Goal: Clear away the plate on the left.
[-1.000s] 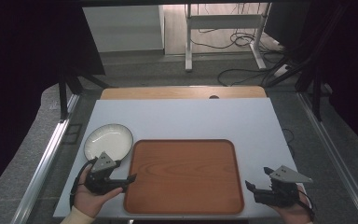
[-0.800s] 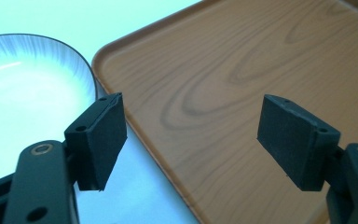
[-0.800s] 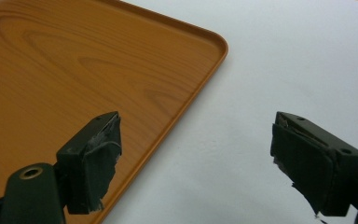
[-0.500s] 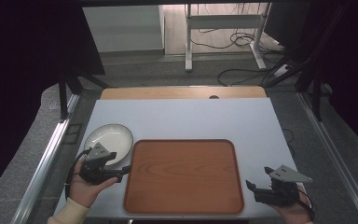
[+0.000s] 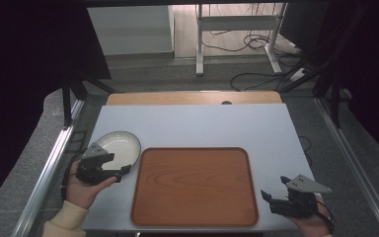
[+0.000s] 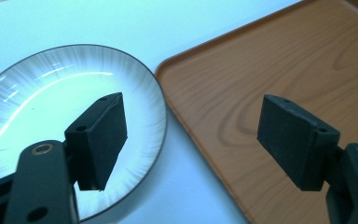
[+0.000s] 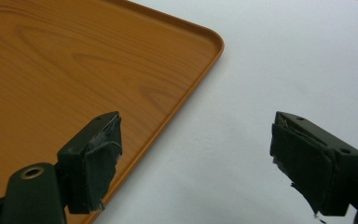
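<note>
- The left gripper point(image 5: 124, 171) is hovering over the near edge of the white plate point(image 5: 121, 146), its jaws standing wide apart and gripping nothing.
- In the left gripper view, that left gripper point(image 6: 191, 140) is straddling a gap: one pad is hanging over the plate point(image 6: 51, 112), the other over the wooden tray point(image 6: 270, 70).
- The plate is sitting on the white table point(image 5: 202, 126), toward its left side, just beside the tray's point(image 5: 192, 185) far left corner; a thin strip of table is showing between plate rim and tray edge, so the two are lying close but apart.
- The plate is looking empty and glossy, pale with fine grey streaks running out to a dark rim.
- The person's left hand point(image 5: 81, 190) is wrapping the gripper body from below, a cream sleeve point(image 5: 61, 222) showing at the bottom edge.
- Over on the other side, the right gripper point(image 5: 267, 197) is resting low near the tray's near right corner, well apart from the plate.
- The right gripper view is showing the right gripper point(image 7: 196, 158) with jaws wide too, nothing between them; one pad is sitting above the tray's rim point(image 7: 186, 93), the other above bare table point(image 7: 284, 56).
- The tray itself is lying flat and empty in the middle of the table.
</note>
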### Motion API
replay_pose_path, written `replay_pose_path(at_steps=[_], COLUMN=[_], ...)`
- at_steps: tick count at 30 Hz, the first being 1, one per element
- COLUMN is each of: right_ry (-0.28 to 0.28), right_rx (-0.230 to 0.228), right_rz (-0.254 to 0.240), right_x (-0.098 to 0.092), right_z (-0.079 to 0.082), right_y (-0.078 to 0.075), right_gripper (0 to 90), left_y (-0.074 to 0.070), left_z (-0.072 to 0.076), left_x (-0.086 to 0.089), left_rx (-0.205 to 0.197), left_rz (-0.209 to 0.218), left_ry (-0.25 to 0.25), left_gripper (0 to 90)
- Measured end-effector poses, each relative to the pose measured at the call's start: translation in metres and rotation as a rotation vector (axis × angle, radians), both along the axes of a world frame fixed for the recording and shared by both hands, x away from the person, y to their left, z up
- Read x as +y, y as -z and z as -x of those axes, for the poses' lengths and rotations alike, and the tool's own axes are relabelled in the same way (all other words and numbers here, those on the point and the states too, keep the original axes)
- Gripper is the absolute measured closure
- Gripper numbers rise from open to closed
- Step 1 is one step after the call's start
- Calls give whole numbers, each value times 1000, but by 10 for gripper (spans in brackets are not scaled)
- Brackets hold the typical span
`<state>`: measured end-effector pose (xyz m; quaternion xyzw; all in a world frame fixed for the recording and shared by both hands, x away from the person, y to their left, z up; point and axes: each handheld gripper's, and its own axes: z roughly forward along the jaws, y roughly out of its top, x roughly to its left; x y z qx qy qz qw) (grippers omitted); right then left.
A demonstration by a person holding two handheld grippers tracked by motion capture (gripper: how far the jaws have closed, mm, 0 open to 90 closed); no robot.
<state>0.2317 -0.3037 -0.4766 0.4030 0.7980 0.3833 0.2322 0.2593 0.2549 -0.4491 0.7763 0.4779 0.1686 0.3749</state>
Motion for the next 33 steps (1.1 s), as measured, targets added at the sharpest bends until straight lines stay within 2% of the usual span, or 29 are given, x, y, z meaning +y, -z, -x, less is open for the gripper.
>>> replay_pose_path(at_steps=[15, 19, 25, 33], right_ry=[15, 24, 18, 17], right_rx=[2, -1, 3, 7], right_rz=[2, 8, 10, 14], right_x=[-1, -2, -1, 0], right_z=[-1, -1, 0, -1], right_y=[1, 0, 1, 1], right_gripper=[174, 174, 174, 174], left_y=[-1, 2, 5, 9], left_z=[-14, -22, -27, -35], left_x=[26, 37, 46, 63], left_rx=[12, 30, 47, 68], left_rz=[-10, -5, -9, -7], left_ry=[-57, -97, -111, -160], left_gripper=[236, 235, 234, 234])
